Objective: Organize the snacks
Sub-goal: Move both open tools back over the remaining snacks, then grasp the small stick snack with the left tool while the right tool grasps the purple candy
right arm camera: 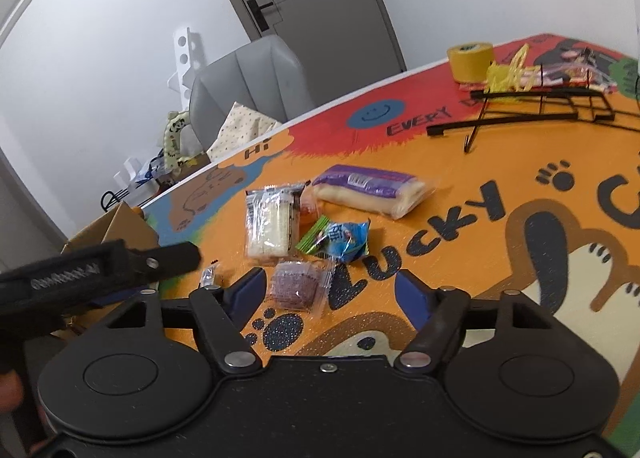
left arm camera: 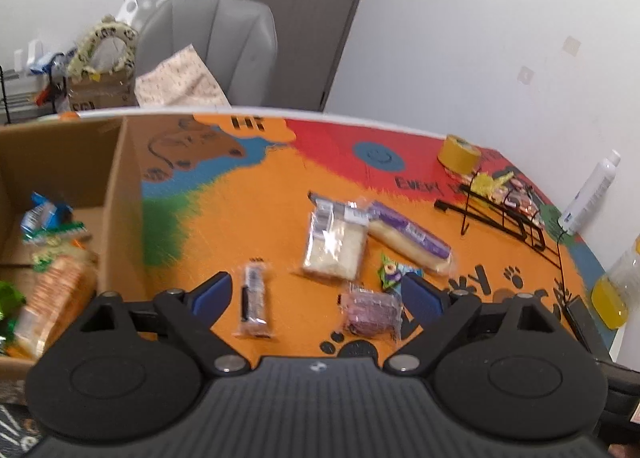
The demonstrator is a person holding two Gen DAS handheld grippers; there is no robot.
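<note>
Grippers [left arm camera: 316,294] [right arm camera: 330,292] agape (nothing held)

orange cartoon-print table [right arm camera: 460,290], purple-wrapped bread roll [right arm camera: 370,188], yellow tape roll [right arm camera: 470,62]

Yellow tape roll [left arm camera: 459,154] beside black wire rack [left arm camera: 504,214].

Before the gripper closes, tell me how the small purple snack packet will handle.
The small purple snack packet lies flat in clear, shiny film, so it may slip between the pads. It looks small and probably light, so a push would likely slide it on the mat. The block inside looks crumbly; squeeze gently.
</note>
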